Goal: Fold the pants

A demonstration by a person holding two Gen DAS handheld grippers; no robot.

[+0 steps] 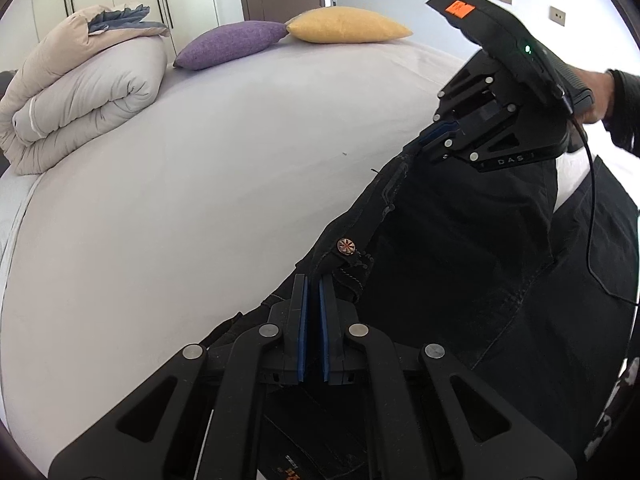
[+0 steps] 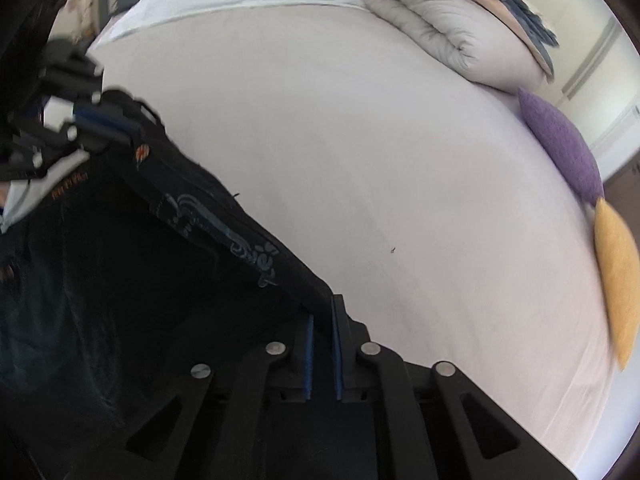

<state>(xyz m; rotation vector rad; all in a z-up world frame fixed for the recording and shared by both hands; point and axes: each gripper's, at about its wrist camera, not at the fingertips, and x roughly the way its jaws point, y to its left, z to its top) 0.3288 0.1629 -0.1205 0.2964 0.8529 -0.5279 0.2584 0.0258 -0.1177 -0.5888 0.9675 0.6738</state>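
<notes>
Black pants [image 1: 460,240] hang by the waistband between my two grippers, above a bed. In the left wrist view my left gripper [image 1: 313,284] is shut on the waistband just below its metal button [image 1: 345,245]. My right gripper [image 1: 434,136], held by a hand [image 1: 596,96], pinches the other end of the waistband at the upper right. In the right wrist view my right gripper [image 2: 322,308] is shut on the waistband edge of the pants [image 2: 120,280]. The printed inner band runs up left to my left gripper [image 2: 116,128]. The legs drop out of sight below.
The pale bed sheet [image 1: 200,200] spreads wide to the left of the pants. A folded duvet [image 1: 80,92] lies at the far left corner. A purple pillow [image 1: 232,44] and a yellow pillow [image 1: 348,26] lie along the far edge. Wardrobe doors stand behind.
</notes>
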